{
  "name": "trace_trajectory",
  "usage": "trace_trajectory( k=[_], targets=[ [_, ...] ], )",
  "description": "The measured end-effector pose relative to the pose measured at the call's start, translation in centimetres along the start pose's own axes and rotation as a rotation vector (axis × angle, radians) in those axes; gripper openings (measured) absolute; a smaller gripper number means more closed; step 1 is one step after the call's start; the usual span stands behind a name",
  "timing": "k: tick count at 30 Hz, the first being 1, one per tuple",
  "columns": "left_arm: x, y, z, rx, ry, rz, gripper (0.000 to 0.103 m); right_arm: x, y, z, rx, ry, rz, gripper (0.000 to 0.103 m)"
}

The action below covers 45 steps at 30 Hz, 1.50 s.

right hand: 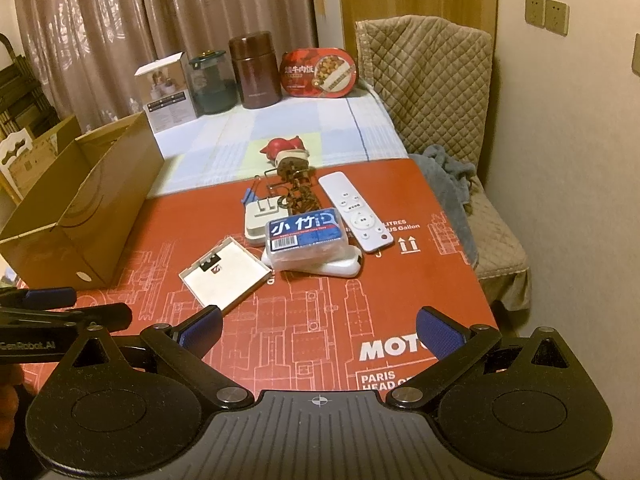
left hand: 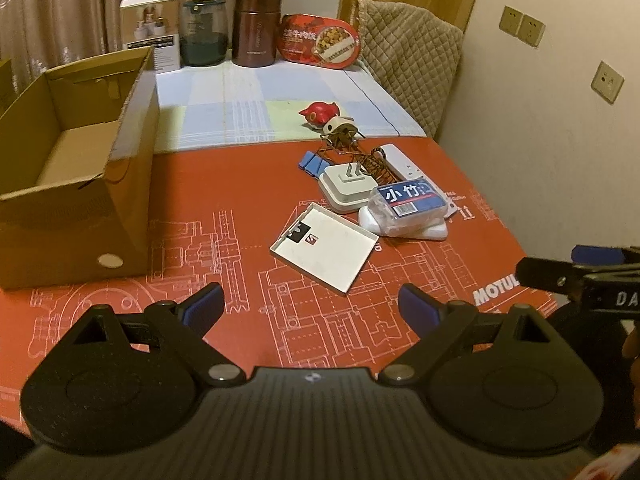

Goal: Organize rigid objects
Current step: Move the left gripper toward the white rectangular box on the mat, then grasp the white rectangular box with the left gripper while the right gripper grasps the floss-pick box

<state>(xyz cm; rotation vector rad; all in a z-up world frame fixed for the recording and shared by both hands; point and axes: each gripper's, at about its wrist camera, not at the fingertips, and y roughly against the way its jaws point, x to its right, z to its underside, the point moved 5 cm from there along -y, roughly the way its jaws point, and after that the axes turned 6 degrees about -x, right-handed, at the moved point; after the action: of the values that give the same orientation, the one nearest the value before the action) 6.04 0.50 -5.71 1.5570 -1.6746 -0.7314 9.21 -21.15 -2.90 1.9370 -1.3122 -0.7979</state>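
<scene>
A pile of small items lies mid-table on the red mat (left hand: 224, 208) (right hand: 400, 280): a flat white lid (left hand: 325, 246) (right hand: 224, 272), a clear pack with a blue label (left hand: 408, 202) (right hand: 306, 236), a white plug adapter (left hand: 347, 189) (right hand: 260, 216), a white remote (left hand: 404, 162) (right hand: 354, 208), a red toy (left hand: 319, 115) (right hand: 284, 146) and a wire puzzle (left hand: 340, 144). An open cardboard box (left hand: 76, 184) (right hand: 80, 208) stands at the left. My left gripper (left hand: 311, 307) hovers open near the front edge, short of the lid. My right gripper (right hand: 319, 330) is open too, empty.
At the back stand a white carton (left hand: 152, 30), a dark glass jar (left hand: 204, 32), a brown flask (left hand: 256, 28) and a red food tin (left hand: 318, 42). A quilted chair (right hand: 436, 92) with a grey cloth (right hand: 448, 176) sits to the right, by the wall.
</scene>
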Motion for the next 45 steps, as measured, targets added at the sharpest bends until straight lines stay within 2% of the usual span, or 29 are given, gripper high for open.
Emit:
trace_trajectory(
  k=[9,17,21,28,31,34,35,37,41,45],
  targets=[
    [0.3,-4.7,-1.8,-0.025,-0.166,0.058,0.097,-0.2,-3.2,-1.8,0.001,0.019,-0.025,0.101],
    [1.6,-10.0,-2.5,-0.070,-0.377,0.074,0.101,0.3,-6.9,-3.6,-0.001,0.041,-0.022,0.101],
    [1.7,-12.7,-2.8,-0.086,-0.430,0.085,0.101,0.7,-8.7,-4.1,-0.004,0.034,-0.027,0.101],
    [1.5,-15.6,-3.3,-0.112,-0.456,0.116,0.101,1.2,-10.3,-4.5,-0.018,0.011,-0.037,0.101],
    [1.4,-16.4,-3.5,-0.113,-0.455,0.124,0.098,1.1,-10.7,-4.7,-0.016,0.013,-0.033,0.101],
    [1.3,-16.7,-3.9,-0.106,-0.433,0.137,0.092,1.0,-11.2,-4.9,-0.016,0.018,-0.032,0.101],
    [1.2,-16.6,-4.0,-0.104,-0.425,0.134,0.086,1.0,-11.4,-4.9,-0.016,0.022,-0.031,0.101],
    [0.8,-16.4,-4.1,-0.113,-0.392,0.104,0.086,0.8,-11.8,-5.0,-0.012,0.035,-0.032,0.101],
    [-0.9,-15.2,-3.3,-0.099,-0.254,0.001,0.086,0.1,-12.8,-5.5,0.010,0.074,-0.024,0.101],
    [-2.2,-14.0,-2.1,-0.074,-0.129,-0.042,0.086,-0.5,-14.4,-6.0,0.025,0.120,0.001,0.101]
  ],
)
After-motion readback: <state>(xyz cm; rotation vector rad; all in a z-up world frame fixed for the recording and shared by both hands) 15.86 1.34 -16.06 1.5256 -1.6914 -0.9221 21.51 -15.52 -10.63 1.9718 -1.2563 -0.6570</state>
